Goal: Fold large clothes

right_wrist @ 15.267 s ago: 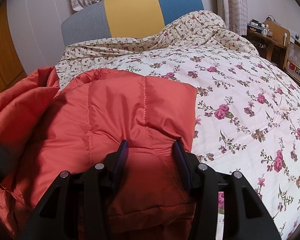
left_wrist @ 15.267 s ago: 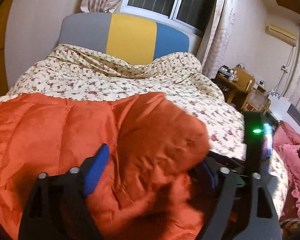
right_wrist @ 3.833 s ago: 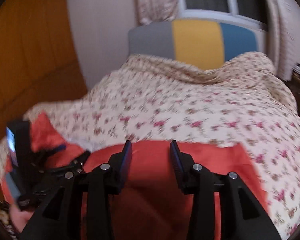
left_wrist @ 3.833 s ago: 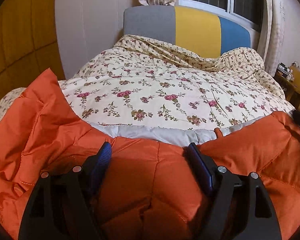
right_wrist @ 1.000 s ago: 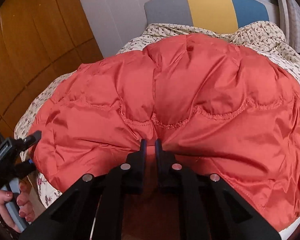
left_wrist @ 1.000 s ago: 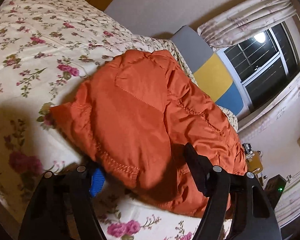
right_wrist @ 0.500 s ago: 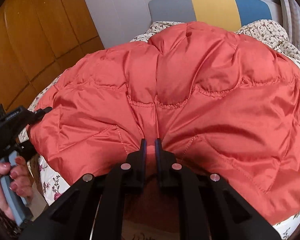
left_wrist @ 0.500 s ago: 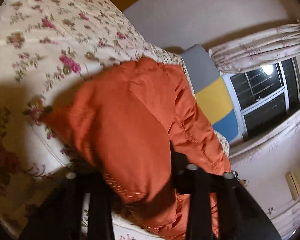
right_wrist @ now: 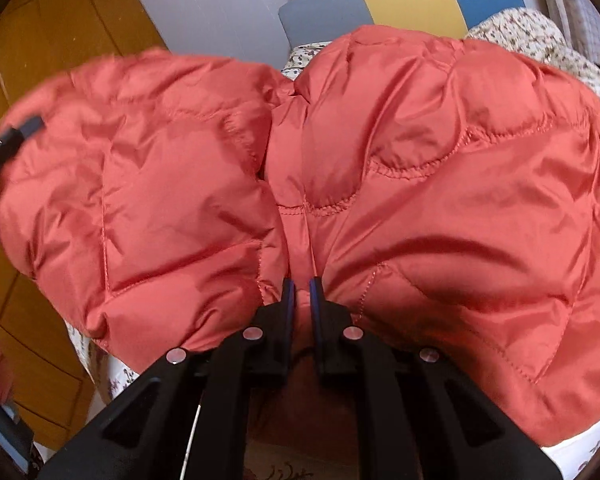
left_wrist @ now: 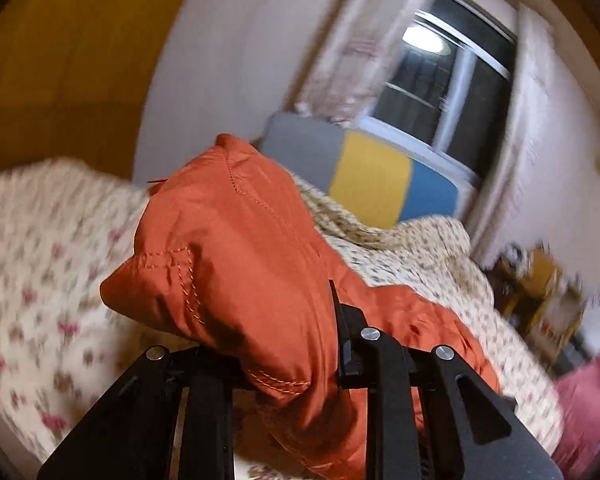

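An orange quilted puffer jacket [left_wrist: 236, 248] is lifted above the floral bed quilt [left_wrist: 36, 264]. My left gripper [left_wrist: 288, 332] is shut on a thick fold of the jacket's edge, which hides the left finger. In the right wrist view the jacket [right_wrist: 420, 168] fills the frame, puffed and bunched. My right gripper [right_wrist: 302, 292] is shut on a pinch of its hem, jaws almost touching. The left gripper's tip [right_wrist: 8, 140] shows at the far left edge, holding the jacket's other end.
The bed has a grey, yellow and blue headboard [left_wrist: 364, 176] under a dark window [left_wrist: 440, 88]. A wooden wall [right_wrist: 40, 40] runs along the left. A wooden side table [left_wrist: 540, 288] and pink bedding [left_wrist: 588, 408] lie to the right of the bed.
Both grippers have lifted the jacket higher off the quilt. The left gripper swung up and turned toward the headboard; its view is blurred. The jacket's left half has folded inward.
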The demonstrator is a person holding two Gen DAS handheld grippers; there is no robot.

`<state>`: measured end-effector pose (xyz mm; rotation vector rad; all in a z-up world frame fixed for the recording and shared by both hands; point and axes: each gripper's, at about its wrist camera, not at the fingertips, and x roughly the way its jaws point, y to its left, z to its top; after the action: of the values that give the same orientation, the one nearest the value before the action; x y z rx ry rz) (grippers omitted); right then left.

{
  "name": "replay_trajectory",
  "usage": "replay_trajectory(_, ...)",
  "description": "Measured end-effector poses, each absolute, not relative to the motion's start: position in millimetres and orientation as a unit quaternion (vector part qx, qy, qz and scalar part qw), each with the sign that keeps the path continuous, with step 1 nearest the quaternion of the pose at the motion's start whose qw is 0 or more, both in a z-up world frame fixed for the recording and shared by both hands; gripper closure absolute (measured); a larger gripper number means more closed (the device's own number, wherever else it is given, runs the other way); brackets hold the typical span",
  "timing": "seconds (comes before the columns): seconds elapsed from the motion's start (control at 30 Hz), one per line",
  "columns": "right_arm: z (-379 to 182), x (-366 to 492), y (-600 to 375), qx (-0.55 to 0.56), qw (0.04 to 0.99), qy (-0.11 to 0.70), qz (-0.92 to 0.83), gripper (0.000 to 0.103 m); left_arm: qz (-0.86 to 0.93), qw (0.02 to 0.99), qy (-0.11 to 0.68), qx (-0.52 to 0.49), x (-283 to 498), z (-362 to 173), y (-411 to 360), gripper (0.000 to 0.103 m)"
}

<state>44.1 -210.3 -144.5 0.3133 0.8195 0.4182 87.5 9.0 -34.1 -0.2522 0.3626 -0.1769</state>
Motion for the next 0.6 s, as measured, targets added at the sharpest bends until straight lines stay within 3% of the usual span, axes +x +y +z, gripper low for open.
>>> replay_trajectory(0.2, -144.5, 51.9, -241.4, 0.228, 0.858, 0.402, 0.225, 0.095, -0.148, 0.978, 0.148, -0.004, 72.1, -23.4, -56.4, 0.080)
replay_trajectory(0.37, -118.0, 27.4, -301.2, 0.281, 0.871, 0.339, 0.217, 0.074, -0.181, 0.972, 0.142, 0.055, 70.7, -22.8, -94.0, 0.080)
replay_trajectory(0.6, -104.4, -2.8, -398.0, 0.283, 0.900, 0.320, 0.083, 0.073, -0.216, 0.961, 0.145, 0.092, 75.2, -24.4, -140.2, 0.080)
